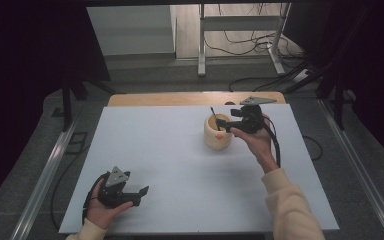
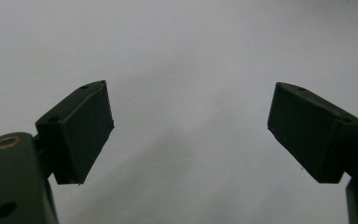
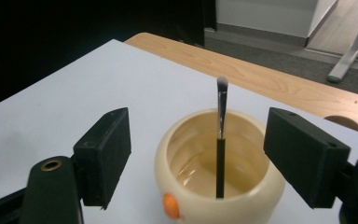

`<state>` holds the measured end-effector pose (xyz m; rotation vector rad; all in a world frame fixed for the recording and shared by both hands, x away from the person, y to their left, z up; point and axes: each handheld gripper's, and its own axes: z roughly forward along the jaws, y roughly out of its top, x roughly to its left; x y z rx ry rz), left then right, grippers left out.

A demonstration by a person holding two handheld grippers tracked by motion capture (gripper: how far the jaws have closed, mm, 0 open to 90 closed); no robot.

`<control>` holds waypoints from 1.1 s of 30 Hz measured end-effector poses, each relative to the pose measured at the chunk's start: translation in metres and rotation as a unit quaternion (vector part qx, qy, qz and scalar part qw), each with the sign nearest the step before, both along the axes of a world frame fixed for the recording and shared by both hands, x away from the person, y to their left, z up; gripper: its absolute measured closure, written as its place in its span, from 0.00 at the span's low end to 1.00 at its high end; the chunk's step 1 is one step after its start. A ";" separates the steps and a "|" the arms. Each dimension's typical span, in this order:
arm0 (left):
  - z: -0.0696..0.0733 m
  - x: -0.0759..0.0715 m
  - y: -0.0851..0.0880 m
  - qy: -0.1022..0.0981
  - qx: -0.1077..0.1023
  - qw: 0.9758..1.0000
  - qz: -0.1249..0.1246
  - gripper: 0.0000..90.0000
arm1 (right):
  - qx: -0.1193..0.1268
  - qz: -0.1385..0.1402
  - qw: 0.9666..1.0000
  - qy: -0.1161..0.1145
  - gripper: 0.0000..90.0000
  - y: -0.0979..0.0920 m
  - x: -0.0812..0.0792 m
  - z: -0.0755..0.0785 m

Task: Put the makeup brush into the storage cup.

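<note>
A cream round cup with an orange dot stands on the white table top, right of centre. A thin black brush stands upright in it, bristles up. In the right gripper view the cup and brush sit just beyond the jaws. My right gripper is open, level with the cup's rim, its jaws wide on either side and nothing between them. My left gripper rests near the table's front left, open and empty over bare table.
A wooden table edge shows behind the white top. Beyond it are a grey floor, a metal stand leg and loose cables. Metal rails run along both sides of the table.
</note>
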<state>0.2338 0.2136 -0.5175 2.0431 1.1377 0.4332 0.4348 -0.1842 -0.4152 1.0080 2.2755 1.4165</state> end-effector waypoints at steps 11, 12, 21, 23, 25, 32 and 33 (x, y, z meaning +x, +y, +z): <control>0.000 0.004 0.000 -0.003 -0.007 1.000 0.004 0.17 | -0.014 0.014 1.000 -0.003 0.26 -0.018 -0.024 -0.007; -0.001 0.005 0.000 -0.003 -0.005 1.000 0.003 0.17 | -0.013 0.011 1.000 -0.005 0.26 -0.020 -0.026 -0.008; 0.000 0.002 0.000 -0.007 0.000 1.000 0.009 0.17 | -0.018 0.006 1.000 -0.008 0.27 -0.042 -0.041 -0.017; 0.001 0.002 0.001 -0.011 0.004 1.000 0.011 0.17 | -0.021 0.009 1.000 -0.008 0.27 -0.045 -0.045 -0.018; 0.000 0.002 0.000 -0.012 0.003 1.000 0.012 0.17 | -0.029 0.012 0.999 -0.009 0.27 -0.049 -0.050 -0.020; -0.002 0.003 -0.001 -0.011 0.008 1.000 0.007 0.17 | -0.040 0.015 0.999 0.001 0.25 -0.067 -0.071 -0.030; -0.002 0.003 -0.001 -0.011 0.008 1.000 0.007 0.17 | -0.042 0.012 0.999 0.003 0.25 -0.070 -0.075 -0.033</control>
